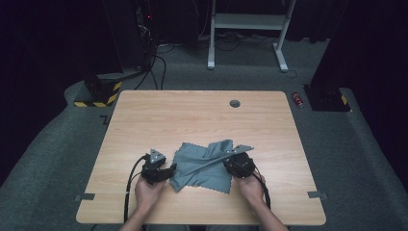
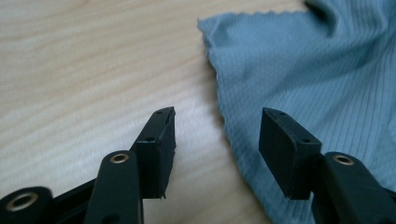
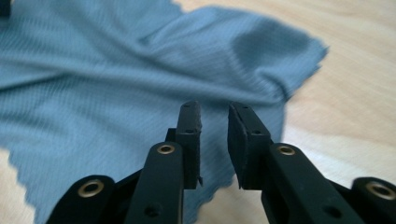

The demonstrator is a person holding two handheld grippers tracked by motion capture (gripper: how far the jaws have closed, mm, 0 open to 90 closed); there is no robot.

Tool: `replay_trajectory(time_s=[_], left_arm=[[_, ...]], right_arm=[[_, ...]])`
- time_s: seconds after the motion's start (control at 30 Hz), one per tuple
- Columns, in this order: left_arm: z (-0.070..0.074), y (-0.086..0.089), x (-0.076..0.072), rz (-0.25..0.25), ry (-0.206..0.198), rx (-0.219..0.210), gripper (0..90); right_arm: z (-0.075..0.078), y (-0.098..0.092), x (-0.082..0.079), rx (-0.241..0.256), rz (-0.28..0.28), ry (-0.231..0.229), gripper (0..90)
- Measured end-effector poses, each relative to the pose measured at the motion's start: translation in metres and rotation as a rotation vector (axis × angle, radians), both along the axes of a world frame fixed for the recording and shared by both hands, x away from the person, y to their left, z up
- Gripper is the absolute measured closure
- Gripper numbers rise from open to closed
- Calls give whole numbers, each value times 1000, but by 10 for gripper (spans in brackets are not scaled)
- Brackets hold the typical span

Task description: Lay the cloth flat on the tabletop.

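Grey-blue cloth [image 1: 204, 166] lies rumpled on wooden surface [image 1: 192, 115], between both claws. Left claw [image 2: 217, 140] gapes wide over cloth's edge; right claw [image 3: 215, 140] narrowly parted above cloth, gripping nothing.

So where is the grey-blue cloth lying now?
In the high view the cloth lies rumpled on the near middle of the table, between the left tongs and the right tongs.

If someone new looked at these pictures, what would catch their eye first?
Probably the rumpled blue-grey cloth on the near middle of the wooden table. Next, the two black grippers flanking it: the left gripper open at its edge, the right gripper narrowly open above it.
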State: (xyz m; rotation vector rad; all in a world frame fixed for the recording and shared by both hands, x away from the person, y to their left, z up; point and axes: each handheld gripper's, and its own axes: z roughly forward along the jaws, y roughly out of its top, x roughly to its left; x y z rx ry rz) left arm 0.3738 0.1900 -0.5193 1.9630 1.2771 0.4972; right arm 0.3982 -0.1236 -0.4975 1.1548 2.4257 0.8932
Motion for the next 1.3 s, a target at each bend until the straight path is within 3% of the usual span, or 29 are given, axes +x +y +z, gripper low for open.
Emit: replay_trajectory(time_s=[0.23, 0.37, 0.6, 0.73, 0.77, 0.8, 0.93, 1.03, 1.1, 1.2, 1.3], left_arm=[[23, -5, 31, -1, -1, -30, 460], [28, -10, 48, 1, 15, -24, 467], [24, -25, 70, -34, 72, 75, 464], [19, -30, 76, -29, 76, 83, 481], [16, -33, 78, -33, 98, 111, 485], [14, -35, 80, -37, 103, 130, 488], [12, -43, 84, -69, 105, 186, 516], [13, -45, 87, -68, 111, 186, 551], [13, -44, 87, -80, 118, 163, 594], [13, -45, 87, -101, 129, 142, 721], [15, -49, 88, -129, 150, 168, 842]], right_arm=[[-7, 2, -13, -16, 37, -3, 722], [-7, 1, -19, -18, 46, -7, 720], [-7, 2, -29, -2, 66, -10, 713], [-9, 2, -30, -10, 77, -6, 715], [-10, 2, -30, -18, 79, -6, 719], [-12, 3, -30, -36, 85, -5, 723], [-12, 2, -31, -31, 88, -5, 743], [-12, 1, -32, -36, 101, -6, 765], [-12, 1, -32, -35, 105, -2, 783], [-11, 1, -32, -46, 125, -3, 821], [-10, 2, -34, -68, 145, -7, 853]])
